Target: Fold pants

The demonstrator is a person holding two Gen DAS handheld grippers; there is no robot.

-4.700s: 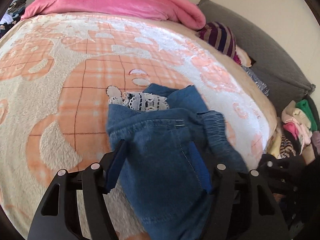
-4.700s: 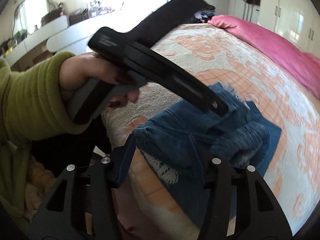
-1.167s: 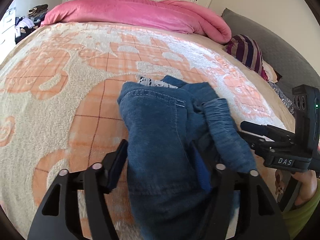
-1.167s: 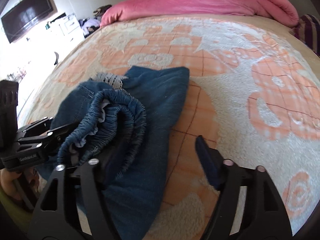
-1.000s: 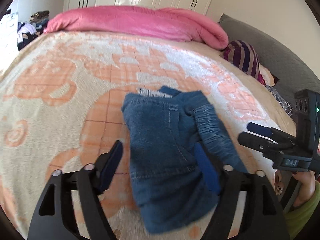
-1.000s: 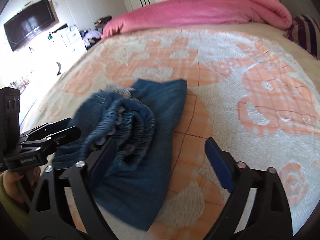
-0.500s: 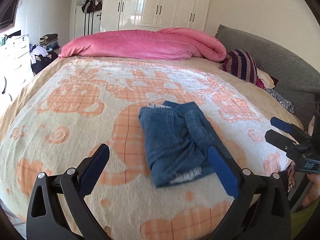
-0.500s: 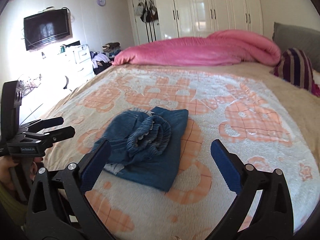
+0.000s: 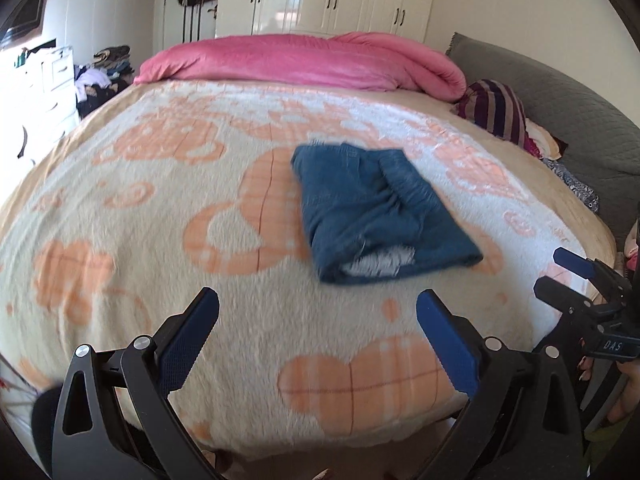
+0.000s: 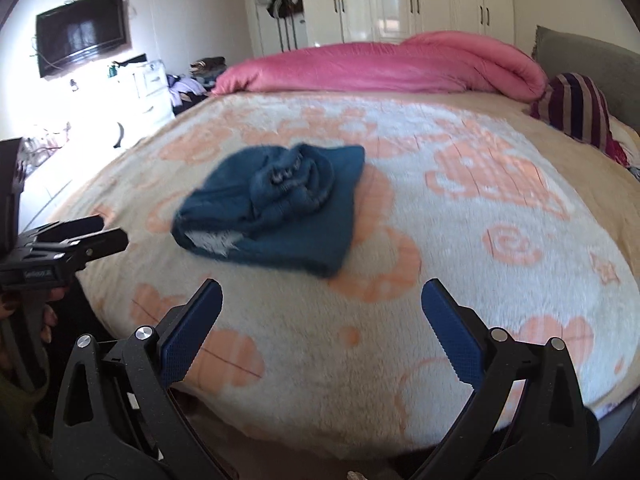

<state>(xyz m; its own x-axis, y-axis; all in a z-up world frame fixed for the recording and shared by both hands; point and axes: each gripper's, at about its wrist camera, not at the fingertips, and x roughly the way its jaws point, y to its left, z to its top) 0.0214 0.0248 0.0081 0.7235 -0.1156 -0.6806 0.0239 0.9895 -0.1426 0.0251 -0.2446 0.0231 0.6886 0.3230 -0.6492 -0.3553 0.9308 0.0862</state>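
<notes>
The blue denim pants (image 9: 372, 208) lie folded in a compact bundle on the bed, with a white lace trim showing at the near edge. They also show in the right wrist view (image 10: 280, 204). My left gripper (image 9: 318, 332) is open and empty, held back above the bed's near edge, well short of the pants. My right gripper (image 10: 322, 320) is open and empty, also back from the pants. Each gripper shows in the other's view: the right one at the right edge (image 9: 576, 280), the left one at the left edge (image 10: 80, 236).
The bed is covered by a cream and orange blanket (image 9: 160, 200). A pink duvet (image 9: 304, 60) lies along the far end. A striped cushion (image 9: 496, 112) and a grey headboard (image 9: 560, 96) are at the right. White wardrobes (image 10: 420, 0) stand behind.
Both grippers let go of the pants and pulled back and up from the bed. The pants now lie folded and still, farther away in both views.
</notes>
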